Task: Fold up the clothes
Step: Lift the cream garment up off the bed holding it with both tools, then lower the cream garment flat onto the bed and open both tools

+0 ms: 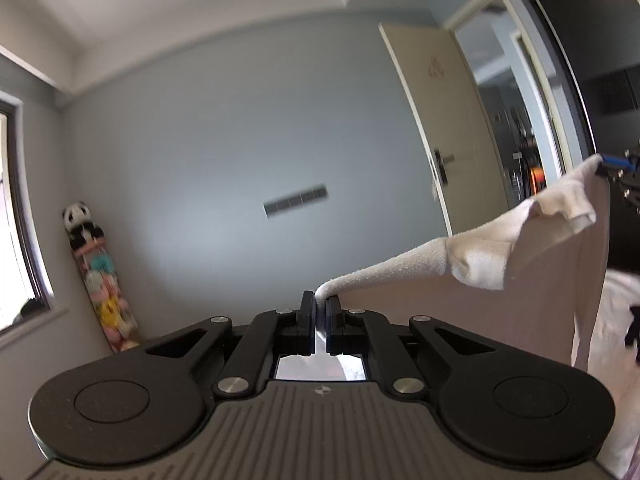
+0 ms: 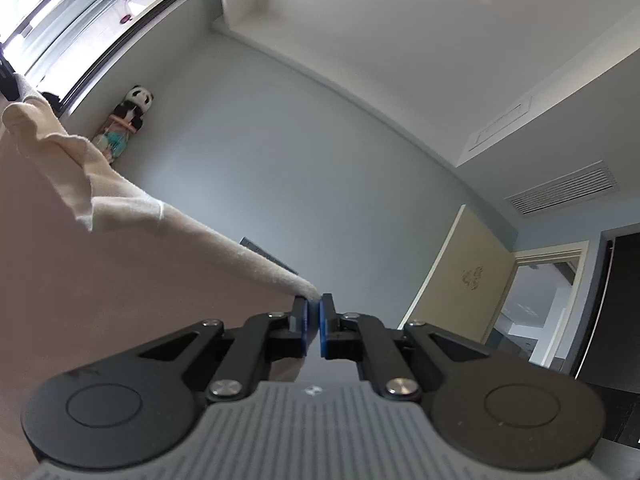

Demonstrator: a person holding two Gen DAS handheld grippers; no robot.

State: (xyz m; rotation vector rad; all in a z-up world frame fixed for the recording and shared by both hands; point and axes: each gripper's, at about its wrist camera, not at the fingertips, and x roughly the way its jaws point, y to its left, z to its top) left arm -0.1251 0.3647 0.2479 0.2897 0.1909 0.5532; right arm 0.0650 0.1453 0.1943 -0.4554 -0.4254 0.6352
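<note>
1. Looking along the left tool [image 1: 320, 300] in the left wrist view: its black jaws are pinched nearly together on a corner of the garment [image 1: 500, 248], a pale cream cloth.
2. From that pinch the top hem runs up and to the right, bunched into a loose fold midway, to the right tool [image 1: 606, 164], seen small at the right edge with blue pads, where the far corner is caught.
3. Below the hem the cloth hangs as a flat sheet, held up in the air between the two tools.
4. Behind it stand a grey wall with a small vent [image 1: 296, 199], a panda toy [image 1: 80, 220] atop a tall colourful column in the left corner, a window [image 1: 16, 208] at far left, and an open cream door [image 1: 444, 128] at right.
5. Some white bedding-like cloth [image 1: 616, 320] shows low at the right edge; what it lies on cannot be told.
6. In the right wrist view, the right tool [image 2: 313, 310] points somewhat upward; its blue-padded jaws are narrow, gripping the garment's [image 2: 120, 208] corner right at the tips.
7. The hem climbs away to the upper left, with the same bunched fold, and the sheet fills the left side.
8. The hem's far end reaches the left edge, where only a dark sliver shows.
9. Beyond are the panda [image 2: 138, 102], the window [image 2: 80, 12], a ceiling vent [image 2: 564, 192] and the door [image 2: 460, 276].
</note>
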